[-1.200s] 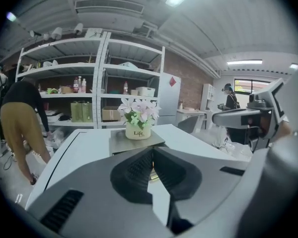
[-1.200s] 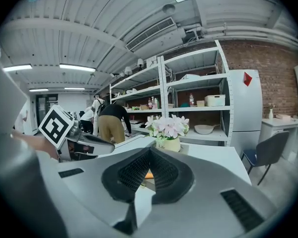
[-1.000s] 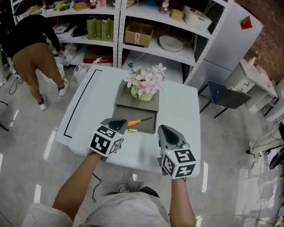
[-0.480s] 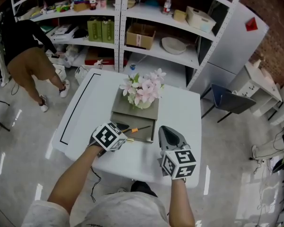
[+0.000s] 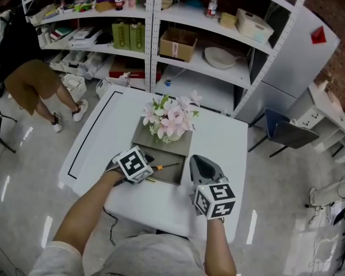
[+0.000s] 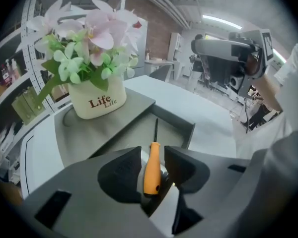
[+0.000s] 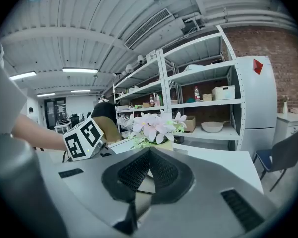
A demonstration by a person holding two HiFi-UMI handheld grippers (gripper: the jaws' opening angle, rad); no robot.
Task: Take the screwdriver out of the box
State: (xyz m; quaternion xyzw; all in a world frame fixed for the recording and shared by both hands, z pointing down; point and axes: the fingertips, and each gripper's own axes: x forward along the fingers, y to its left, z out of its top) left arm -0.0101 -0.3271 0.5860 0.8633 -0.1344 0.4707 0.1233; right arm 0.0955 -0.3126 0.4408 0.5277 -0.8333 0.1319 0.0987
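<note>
An orange-handled screwdriver (image 5: 159,167) lies in the open compartment of a grey box (image 5: 173,176) on the white table. My left gripper (image 5: 149,161) points steeply down into that compartment. In the left gripper view its jaws have just been opening, and the orange handle (image 6: 151,175) lies between the left gripper's (image 6: 153,153) fingertips with a gap on each side; the black shaft (image 6: 156,128) points away along the box floor. My right gripper (image 5: 196,164) hovers just right of the box, and in its own view the right gripper (image 7: 149,153) is shut and empty.
A white pot of pink flowers (image 5: 168,121) stands on the box's lid, just behind the compartment. The box's far wall (image 6: 189,127) rises beyond the screwdriver tip. Loaded shelves (image 5: 184,39) stand behind the table, a person (image 5: 23,79) bends at the left, and a chair (image 5: 284,128) is at the right.
My left gripper has dropped and tipped down into the box's compartment, over the screwdriver handle, and its jaws have opened. The right gripper has shifted slightly towards the box.
</note>
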